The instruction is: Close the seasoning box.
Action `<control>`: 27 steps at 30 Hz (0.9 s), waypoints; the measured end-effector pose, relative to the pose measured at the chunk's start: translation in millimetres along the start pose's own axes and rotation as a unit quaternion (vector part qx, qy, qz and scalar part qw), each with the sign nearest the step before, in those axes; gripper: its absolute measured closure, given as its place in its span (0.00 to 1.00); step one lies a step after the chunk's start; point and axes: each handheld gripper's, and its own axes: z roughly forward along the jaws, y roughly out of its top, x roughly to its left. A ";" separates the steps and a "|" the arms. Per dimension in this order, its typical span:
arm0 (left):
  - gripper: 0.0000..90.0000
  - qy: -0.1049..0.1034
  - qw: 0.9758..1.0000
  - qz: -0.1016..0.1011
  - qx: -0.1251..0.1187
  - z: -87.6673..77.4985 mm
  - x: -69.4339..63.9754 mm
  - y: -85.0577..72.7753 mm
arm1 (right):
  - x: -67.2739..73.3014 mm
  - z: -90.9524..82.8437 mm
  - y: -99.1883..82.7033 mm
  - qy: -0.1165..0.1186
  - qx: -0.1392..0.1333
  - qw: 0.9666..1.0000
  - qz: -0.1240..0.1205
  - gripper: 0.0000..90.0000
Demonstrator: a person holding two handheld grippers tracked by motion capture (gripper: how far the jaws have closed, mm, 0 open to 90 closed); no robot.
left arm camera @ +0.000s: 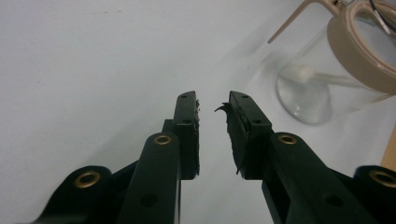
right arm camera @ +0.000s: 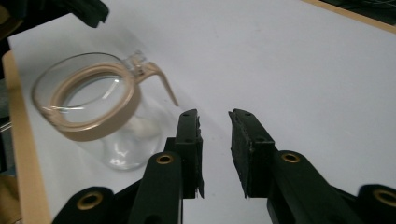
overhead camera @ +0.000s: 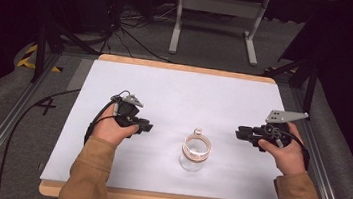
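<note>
Clear glass jar (overhead camera: 194,154) with tan lid stands upright; near the table's (overhead camera: 176,87) front edge.

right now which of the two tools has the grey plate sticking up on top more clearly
The right tool, beside the clear glass jar with the tan rim: its grey three-cornered plate stands flat and wide. The left tool carries a smaller-looking one.

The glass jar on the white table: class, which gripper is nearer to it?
Right, marginally. The right gripper sits just right of the glass jar; the left gripper sits slightly farther off on its left.
</note>
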 end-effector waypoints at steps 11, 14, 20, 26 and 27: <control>0.81 0.012 1.000 -0.016 0.007 6.1 15.0 -8.1 | -32.3 4.7 -21.0 -0.046 0.010 0.998 0.031 0.73; 0.81 0.012 1.000 -0.017 0.008 8.3 18.1 -9.6 | -41.8 8.1 -29.0 -0.056 0.018 0.997 0.043 0.72; 0.81 0.008 1.000 -0.018 0.009 15.3 24.7 -14.5 | -59.0 16.7 -45.6 -0.080 0.033 0.995 0.057 0.66; 0.79 0.002 1.000 -0.021 0.011 20.3 30.3 -19.2 | -69.9 25.4 -59.4 -0.087 0.054 0.992 0.068 0.65; 0.79 0.000 1.000 -0.023 0.010 20.9 30.8 -19.6 | -70.4 26.2 -60.8 -0.087 0.057 0.992 0.070 0.64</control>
